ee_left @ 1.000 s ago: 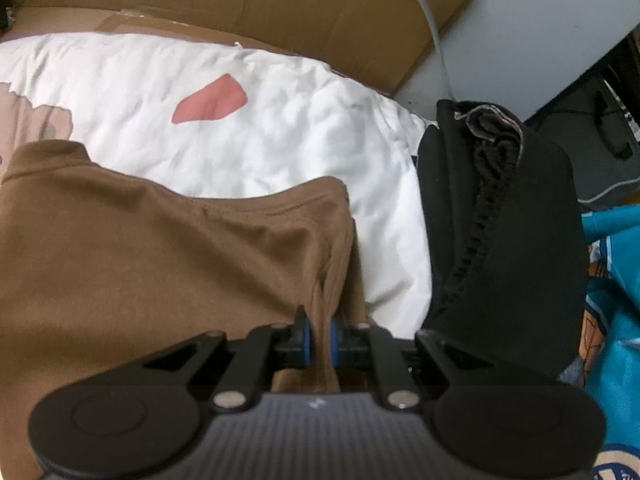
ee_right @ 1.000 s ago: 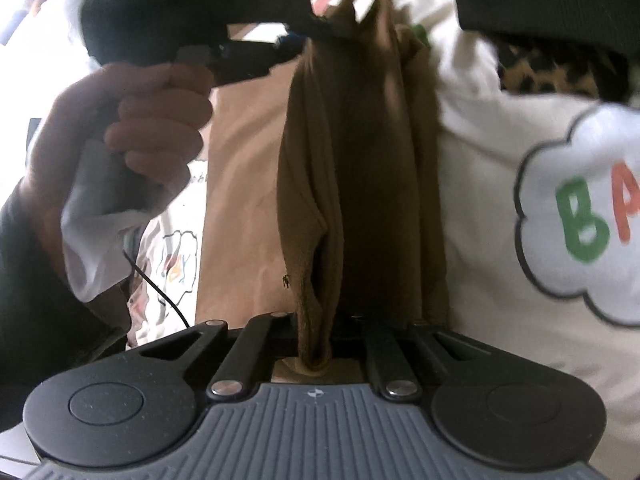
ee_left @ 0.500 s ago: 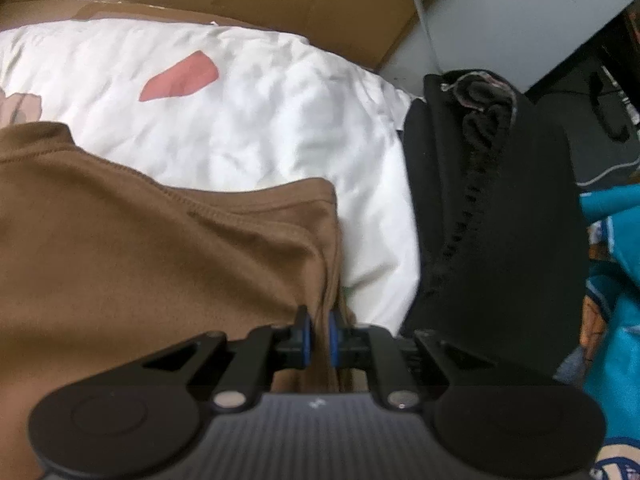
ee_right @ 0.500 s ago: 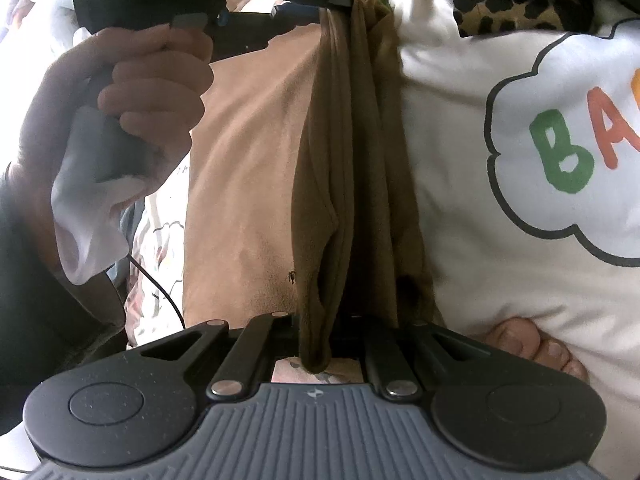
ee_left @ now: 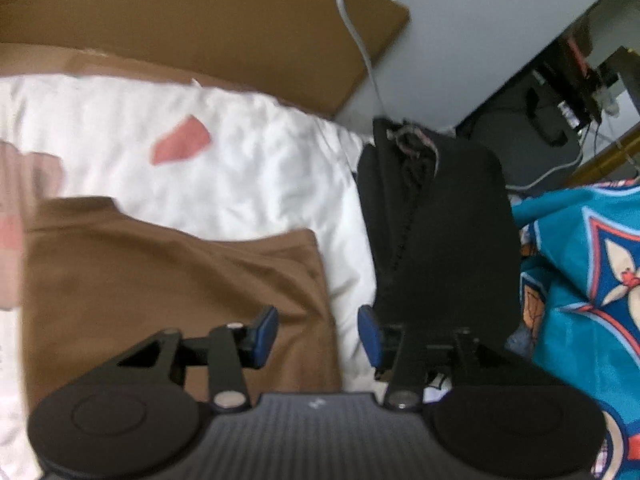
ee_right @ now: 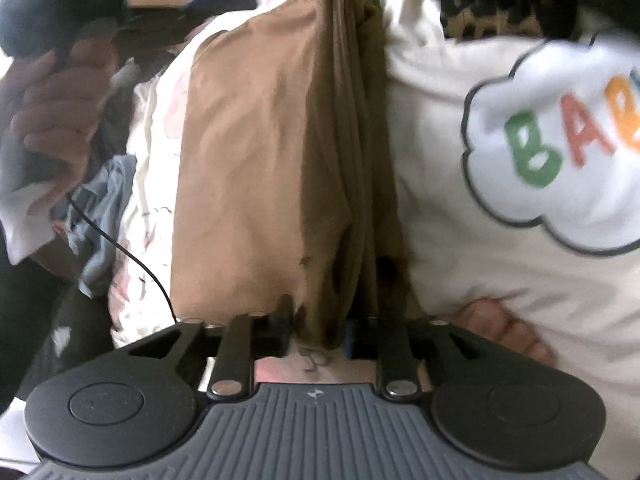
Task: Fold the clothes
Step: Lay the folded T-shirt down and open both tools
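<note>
The soft brown knit garment (ee_left: pixel 168 280) lies doubled on the white printed bedsheet (ee_left: pixel 256 168). The left gripper (ee_left: pixel 318 332) hangs spread over its corner; the right gripper (ee_right: pixel 318 330) pinches the bunched edge. Limp, light cloth: best held at stacked corners.

- The left gripper (ee_left: pixel 318 330) is at the bottom of the frame, and its two blue pads (ee_left: pixel 264 330) are wide apart.
- Nothing is held between them.
- A brown shirt (ee_left: pixel 160 280) lies flat on the left, on a white blanket (ee_left: pixel 260 168).
- A black cloth (ee_left: pixel 444 240) lies to the right of the middle.
- A blue-green cloth (ee_left: pixel 580 280) fills the right edge.
- Brown cardboard (ee_left: pixel 200 20) is at the top.
</note>
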Available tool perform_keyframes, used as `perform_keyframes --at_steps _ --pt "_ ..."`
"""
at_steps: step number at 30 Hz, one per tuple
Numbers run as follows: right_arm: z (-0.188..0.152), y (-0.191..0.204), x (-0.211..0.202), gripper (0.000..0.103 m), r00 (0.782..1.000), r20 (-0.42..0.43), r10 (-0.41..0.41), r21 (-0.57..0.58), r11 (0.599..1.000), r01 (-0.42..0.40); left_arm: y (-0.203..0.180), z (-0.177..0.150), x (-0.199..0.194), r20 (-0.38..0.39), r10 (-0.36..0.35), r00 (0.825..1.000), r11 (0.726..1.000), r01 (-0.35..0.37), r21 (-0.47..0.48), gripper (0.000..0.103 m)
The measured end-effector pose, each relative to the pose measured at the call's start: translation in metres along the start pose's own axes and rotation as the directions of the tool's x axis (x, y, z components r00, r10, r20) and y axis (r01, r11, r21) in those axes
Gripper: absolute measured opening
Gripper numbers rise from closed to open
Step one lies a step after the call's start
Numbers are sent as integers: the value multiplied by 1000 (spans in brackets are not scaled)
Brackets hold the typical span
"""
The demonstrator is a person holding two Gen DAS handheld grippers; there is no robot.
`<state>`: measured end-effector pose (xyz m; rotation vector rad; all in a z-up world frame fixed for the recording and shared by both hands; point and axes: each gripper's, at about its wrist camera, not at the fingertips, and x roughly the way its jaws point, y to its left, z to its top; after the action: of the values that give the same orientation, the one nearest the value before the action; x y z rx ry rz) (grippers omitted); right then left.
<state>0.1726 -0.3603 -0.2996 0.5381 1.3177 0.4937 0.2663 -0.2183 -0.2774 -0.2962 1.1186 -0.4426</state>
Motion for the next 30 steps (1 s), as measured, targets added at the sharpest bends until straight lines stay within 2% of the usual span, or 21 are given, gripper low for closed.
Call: perform_keyframes --at_steps 2,5,7,8,10,16,19,22,23,26,30 --pt "13 19 -3 33 1000 13 -14 -14 1000 14 11 -3 -20 17 7 1000 1000 -7 -15 48" --pt "15 17 2 35 998 46 -40 -15 999 40 30 -9 -48 38 23 999 999 -22 -35 49" --pt "6 -11 1 35 996 72 -50 -9 999 50 44 -14 -66 48 40 998 998 -38 -45 50" --pt "10 -14 -4 35 995 80 -52 -2 999 53 51 -17 -75 51 51 997 998 -48 -50 50" --pt "9 -34 -33 35 994 89 -61 -3 998 61 67 -25 -90 49 73 996 995 -70 -64 50" --pt "1 -63 -59 35 994 67 -83 -22 996 85 115 -58 -121 7 127 992 983 -125 -133 50" --pt "3 -67 -54 35 993 64 -102 -19 994 103 136 -81 -124 -33 112 993 975 -117 -187 50" --pt "4 -71 -49 45 991 59 -119 -16 993 120 158 -103 -126 -72 95 993 964 -110 -240 50" --pt "4 -72 -47 46 991 57 -124 -15 992 125 165 -111 -127 -85 89 992 960 -108 -258 50" --pt "3 -77 -42 47 990 48 -134 -9 991 134 181 -134 -120 -113 8 994 945 -44 -324 50" --pt "2 -83 -38 48 989 40 -140 -4 990 140 196 -161 -107 -158 -74 985 915 4 -404 50"
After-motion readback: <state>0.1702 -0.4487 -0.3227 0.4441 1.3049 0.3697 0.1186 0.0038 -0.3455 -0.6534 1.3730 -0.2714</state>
